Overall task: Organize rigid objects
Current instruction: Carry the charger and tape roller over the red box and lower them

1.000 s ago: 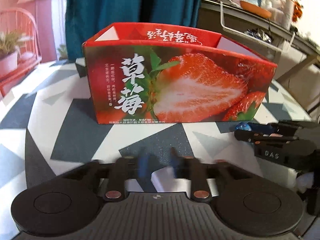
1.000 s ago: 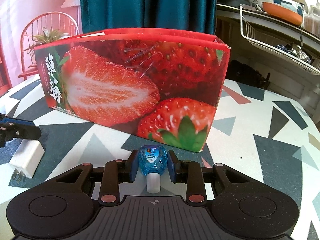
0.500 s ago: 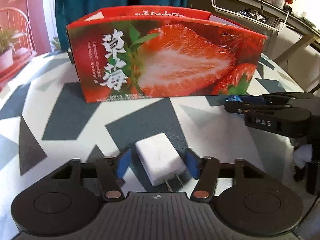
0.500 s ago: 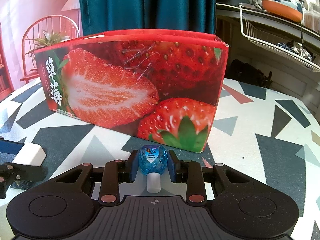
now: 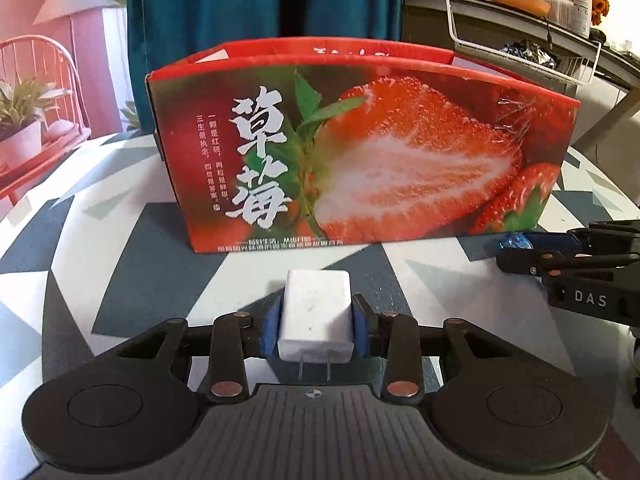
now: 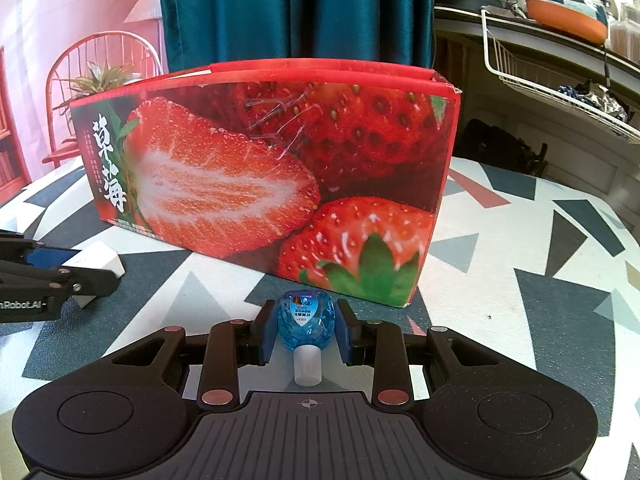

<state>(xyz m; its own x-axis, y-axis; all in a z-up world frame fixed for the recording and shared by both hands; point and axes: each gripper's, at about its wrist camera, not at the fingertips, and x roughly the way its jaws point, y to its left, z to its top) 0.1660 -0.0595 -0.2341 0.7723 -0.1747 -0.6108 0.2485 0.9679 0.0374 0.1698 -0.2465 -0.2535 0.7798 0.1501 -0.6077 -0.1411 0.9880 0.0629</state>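
A white plug-in charger [image 5: 316,314] lies on the table with its two prongs towards the camera. My left gripper [image 5: 314,320] has its blue pads against both of its sides, and the jaws are closing on it. My right gripper [image 6: 306,326] is shut on a small blue bottle [image 6: 306,318] with a white cap, low over the table. Just behind both stands a red strawberry-printed box [image 5: 360,160], open at the top. From the right wrist view the left gripper [image 6: 86,278] and the charger [image 6: 102,260] appear at the left edge.
The round table [image 5: 120,264] has a grey-and-white triangle pattern. A teal curtain [image 6: 296,8] hangs behind the box. A white wire basket [image 6: 552,80] on a counter is at the right, and a red chair with a potted plant [image 6: 100,76] at the left.
My left gripper has come down around the white charger and its jaws have shut on the charger's sides. The right gripper has held still with the blue bottle.
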